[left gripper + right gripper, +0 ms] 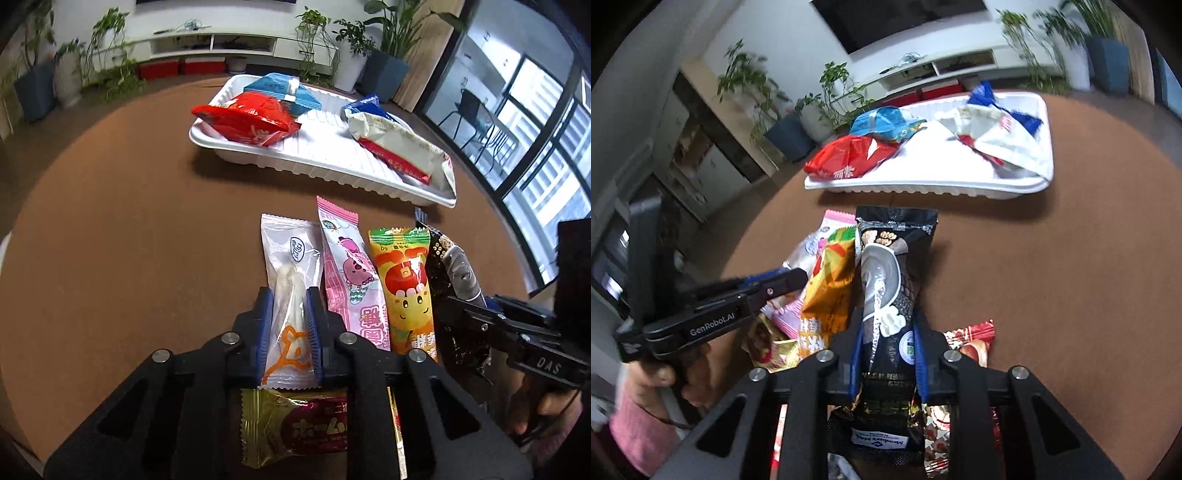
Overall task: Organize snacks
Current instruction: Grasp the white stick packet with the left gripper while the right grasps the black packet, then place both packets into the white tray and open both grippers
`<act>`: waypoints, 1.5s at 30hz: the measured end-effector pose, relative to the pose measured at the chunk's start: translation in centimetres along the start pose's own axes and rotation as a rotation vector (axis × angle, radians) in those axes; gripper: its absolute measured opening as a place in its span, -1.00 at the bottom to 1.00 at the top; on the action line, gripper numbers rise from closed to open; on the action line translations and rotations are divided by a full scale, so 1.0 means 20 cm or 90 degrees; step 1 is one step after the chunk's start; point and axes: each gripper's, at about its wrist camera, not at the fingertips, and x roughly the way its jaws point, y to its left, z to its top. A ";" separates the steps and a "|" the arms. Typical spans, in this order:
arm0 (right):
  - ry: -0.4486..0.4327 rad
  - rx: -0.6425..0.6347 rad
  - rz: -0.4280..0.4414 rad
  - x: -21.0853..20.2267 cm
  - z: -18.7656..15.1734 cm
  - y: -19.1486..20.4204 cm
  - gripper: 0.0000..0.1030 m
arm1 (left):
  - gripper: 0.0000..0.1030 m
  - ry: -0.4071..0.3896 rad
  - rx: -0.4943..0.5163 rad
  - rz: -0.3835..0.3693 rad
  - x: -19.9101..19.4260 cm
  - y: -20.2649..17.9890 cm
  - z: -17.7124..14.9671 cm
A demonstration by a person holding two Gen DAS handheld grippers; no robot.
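Left gripper: my left gripper [290, 325] was clamped on the clear packet [291, 291], blue pads pressed to both its long sides about halfway along.
Left pose: I held it low and level over the brown table [129, 221], fingers aimed toward the white tray [314, 162].
Right gripper: my right gripper [888, 354] was closed on the black packet [890, 280], gripping the lower half while the top reached on toward the tray.
Right pose: level too, just right of the left one; the black packet looked raised above its neighbours, though I could not tell by how much.
Hands: my right hand [546, 406] showed wrapped round its handle; my left hand [676, 380] likewise, with a pink sleeve [631, 424] behind it.
Row between the packets: a pink packet [351, 280] lay just right of the clear packet, then an orange packet [406, 288], side by side and touching.
Under the fingers: a gold and red wrapper [295, 428] lay nearer me than the clear packet; a red patterned wrapper [971, 339] sat right of the black packet.
Tray: beyond the row, apart from it, it held a red bag [251, 118] and a blue bag [280, 90] at its left end, a cream bag [402, 142] at its right end.
In the way: bare table lay between the row and the tray.
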 end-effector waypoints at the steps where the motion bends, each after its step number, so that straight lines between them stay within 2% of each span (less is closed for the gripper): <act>1: -0.003 0.016 0.012 -0.01 0.00 -0.02 -0.52 | -0.68 0.001 -0.002 -0.002 0.00 0.00 0.00; 8: -0.005 0.101 0.078 -0.04 0.01 -0.11 -0.52 | -0.69 -0.001 -0.028 -0.025 -0.02 0.02 0.00; 18: -0.014 0.113 0.110 -0.08 0.03 -0.11 -0.52 | -0.69 -0.033 -0.050 -0.049 -0.14 0.04 0.03; 25: -0.033 0.114 0.140 -0.15 0.11 -0.10 -0.52 | -0.69 -0.057 -0.039 -0.069 -0.22 -0.02 0.13; 34: -0.087 0.092 0.127 -0.28 0.35 -0.15 -0.52 | -0.69 -0.060 -0.008 -0.080 -0.16 -0.15 0.35; 45: -0.118 0.083 0.067 -0.27 0.64 -0.33 -0.52 | -0.69 -0.047 0.017 -0.078 0.03 -0.30 0.61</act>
